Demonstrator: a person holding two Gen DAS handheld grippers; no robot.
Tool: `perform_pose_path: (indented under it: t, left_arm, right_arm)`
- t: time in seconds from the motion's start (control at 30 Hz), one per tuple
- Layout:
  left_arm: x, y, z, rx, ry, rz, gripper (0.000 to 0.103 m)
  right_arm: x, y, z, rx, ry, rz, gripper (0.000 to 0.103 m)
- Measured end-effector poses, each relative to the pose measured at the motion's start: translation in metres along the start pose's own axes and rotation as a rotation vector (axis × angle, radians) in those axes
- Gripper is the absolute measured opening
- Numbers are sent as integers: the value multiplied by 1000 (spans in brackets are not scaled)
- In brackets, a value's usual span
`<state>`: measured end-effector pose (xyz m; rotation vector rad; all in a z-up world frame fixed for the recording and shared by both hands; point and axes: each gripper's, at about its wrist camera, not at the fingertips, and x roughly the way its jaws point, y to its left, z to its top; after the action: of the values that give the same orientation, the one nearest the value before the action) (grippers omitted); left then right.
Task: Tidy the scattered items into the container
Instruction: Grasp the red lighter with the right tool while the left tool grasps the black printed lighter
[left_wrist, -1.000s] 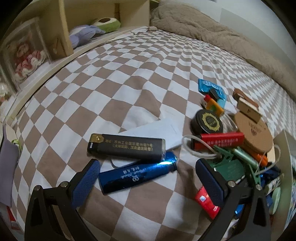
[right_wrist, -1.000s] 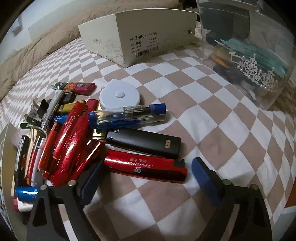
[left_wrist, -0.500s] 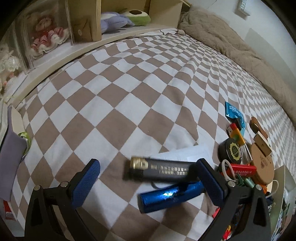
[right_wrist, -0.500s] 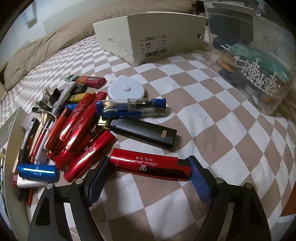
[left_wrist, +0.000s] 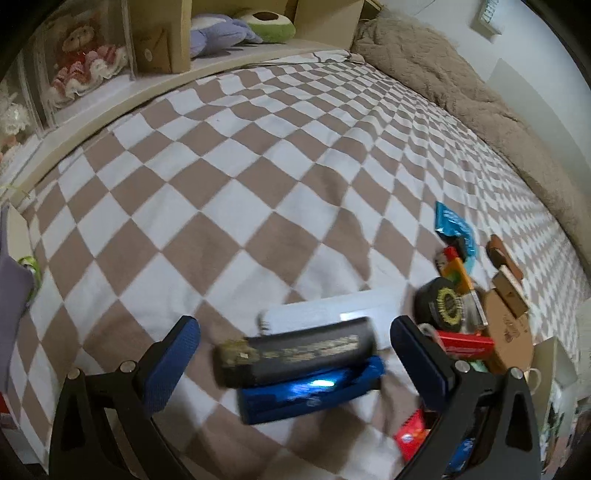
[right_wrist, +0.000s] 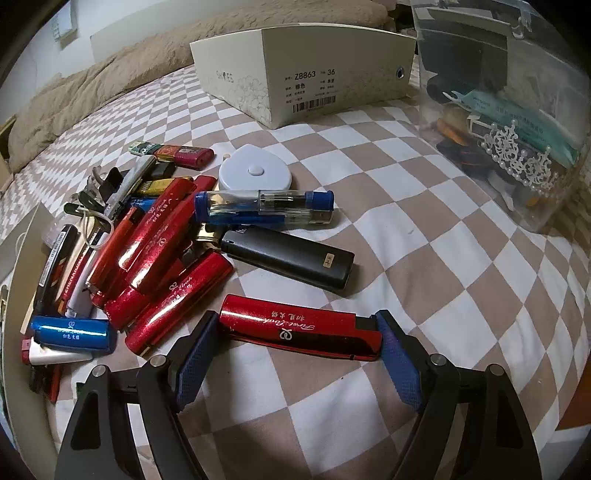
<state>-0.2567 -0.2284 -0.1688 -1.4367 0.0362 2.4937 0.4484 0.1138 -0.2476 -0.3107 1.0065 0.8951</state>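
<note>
A red lighter lies lengthwise on the checked bedspread, and my right gripper is shut on it, one blue pad against each end. Just beyond it lie a black lighter, a clear blue lighter and a heap of red lighters. A white shoe box stands at the back. In the left wrist view, my left gripper is open above a black lighter and a blue lighter. Both lie between its fingers, untouched and blurred.
A clear plastic tub with trinkets stands at the right. A round white tape measure sits by the heap. Small items, among them a black round tin and a cardboard disc, crowd the left view's right side. A shelf borders the bed.
The right jaws closed onto the ends of the red lighter. The left gripper shifted and rolled, so the black and blue lighters now sit centred between its fingers.
</note>
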Motion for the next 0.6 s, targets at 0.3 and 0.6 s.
perform_pose_path:
  t: [0.3,0.6]
  left_arm:
    - [1,-10,-11,-60,18,136,103]
    - [-5,-2,-15,-106,13,144,89]
  right_arm:
    - [0,0,0,3,-5,-1,84]
    - [1,1,2,2,3,-9,84]
